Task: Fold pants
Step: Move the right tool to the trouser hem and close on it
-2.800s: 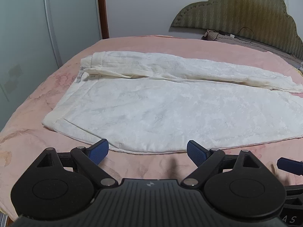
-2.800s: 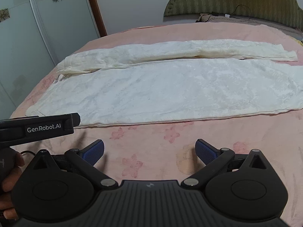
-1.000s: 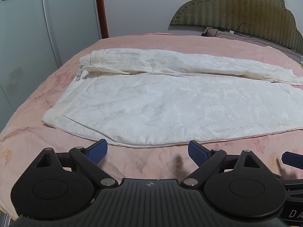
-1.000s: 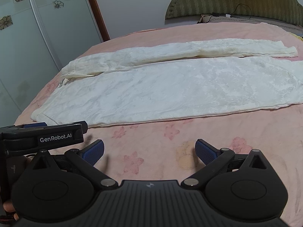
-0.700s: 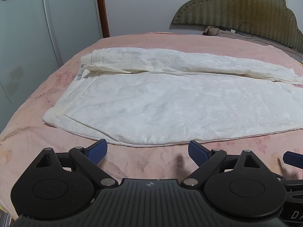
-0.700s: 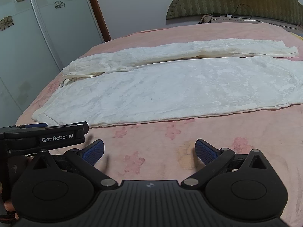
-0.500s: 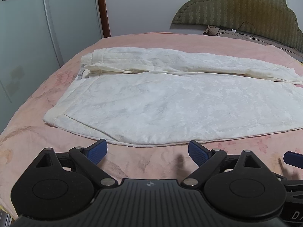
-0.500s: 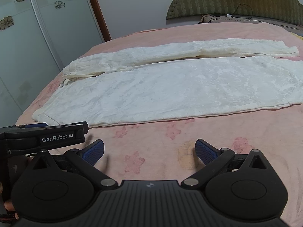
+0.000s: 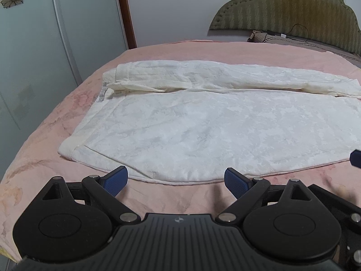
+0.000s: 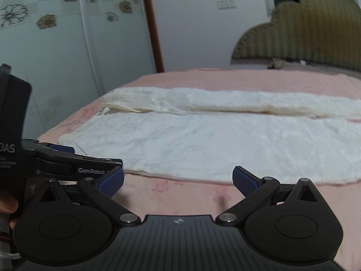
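Note:
White pants lie flat on the pink bed, waistband at the left, legs running right, the far leg bunched narrow along the back. They also show in the right wrist view. My left gripper is open and empty, its blue fingertips just short of the near hem edge. My right gripper is open and empty, low over the bedspread just short of the same near edge. The left gripper's body shows at the left of the right wrist view. A blue fingertip of the right gripper shows at the right edge.
The pink flowered bedspread covers the bed. A green padded headboard stands at the far right. Frosted wardrobe doors with flower prints stand to the left past the bed's edge. A cable and pillow lie near the headboard.
Both grippers have moved forward and lower towards the near edge of the pants. The right wrist view has dropped sharply and blurred. Both stay open.

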`<state>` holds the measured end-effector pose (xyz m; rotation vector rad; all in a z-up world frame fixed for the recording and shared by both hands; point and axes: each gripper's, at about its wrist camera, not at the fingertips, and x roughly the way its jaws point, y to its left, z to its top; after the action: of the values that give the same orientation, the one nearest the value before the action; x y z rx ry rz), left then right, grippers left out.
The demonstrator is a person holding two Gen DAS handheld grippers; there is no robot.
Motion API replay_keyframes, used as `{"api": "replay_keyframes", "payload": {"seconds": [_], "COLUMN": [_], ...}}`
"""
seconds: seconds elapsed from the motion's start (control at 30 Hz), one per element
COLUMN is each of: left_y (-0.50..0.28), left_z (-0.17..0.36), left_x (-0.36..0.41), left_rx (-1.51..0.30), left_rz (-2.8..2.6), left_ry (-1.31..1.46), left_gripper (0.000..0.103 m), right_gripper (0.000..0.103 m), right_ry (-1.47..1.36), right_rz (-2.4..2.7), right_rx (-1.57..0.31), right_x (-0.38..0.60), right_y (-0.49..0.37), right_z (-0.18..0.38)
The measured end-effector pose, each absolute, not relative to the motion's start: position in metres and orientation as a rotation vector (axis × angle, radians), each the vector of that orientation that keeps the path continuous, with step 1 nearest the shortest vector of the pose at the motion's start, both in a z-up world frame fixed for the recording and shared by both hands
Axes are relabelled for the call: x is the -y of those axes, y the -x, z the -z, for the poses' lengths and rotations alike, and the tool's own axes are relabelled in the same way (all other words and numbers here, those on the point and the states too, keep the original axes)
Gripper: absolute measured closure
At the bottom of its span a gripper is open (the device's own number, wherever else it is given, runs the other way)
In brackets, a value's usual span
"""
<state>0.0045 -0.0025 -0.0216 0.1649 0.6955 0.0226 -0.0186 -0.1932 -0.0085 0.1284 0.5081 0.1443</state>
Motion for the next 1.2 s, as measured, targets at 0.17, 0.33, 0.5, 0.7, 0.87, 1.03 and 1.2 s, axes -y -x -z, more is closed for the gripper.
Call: {"api": "replay_keyframes", "payload": {"seconds": [0.17, 0.33, 0.5, 0.7, 0.87, 1.03, 1.2], "left_y": [-0.013, -0.025, -0.056, -0.098, -0.114, -0.117, -0.110], "left_z": [0.019, 0.010, 0.009, 0.025, 0.041, 0.052, 0.061], "left_x": [0.000, -0.006, -0.012, -0.024, -0.031, -0.035, -0.032], "left_rx": [-0.686, -0.626, -0.581, -0.623, -0.657, -0.654, -0.610], "left_rz": [-0.037, -0.068, -0.146, -0.189, -0.193, -0.190, -0.189], "left_ry": [-0.176, -0.189, -0.226, -0.208, -0.209, -0.218, -0.227], "left_gripper": [0.009, 0.009, 0.007, 0.007, 0.007, 0.000, 0.001], "right_gripper": [0.000, 0.000, 0.000, 0.000, 0.000, 0.004, 0.006], "right_ry": [-0.086, 0.011, 0.118, 0.056, -0.059, -0.084, -0.028], "right_rz": [-0.182, -0.190, -0.226, -0.283, -0.310, -0.340, -0.432], "right_rx": [-0.497, -0.521, -0.500, -0.574, -0.598, -0.671, -0.776], "right_x": [0.196, 0.203, 0.220, 0.254, 0.274, 0.281, 0.273], "right_y": [0.002, -0.028, -0.086, -0.194, -0.286, -0.366, -0.420], "right_z": [0.004, -0.007, -0.010, 0.000, 0.005, 0.023, 0.047]}}
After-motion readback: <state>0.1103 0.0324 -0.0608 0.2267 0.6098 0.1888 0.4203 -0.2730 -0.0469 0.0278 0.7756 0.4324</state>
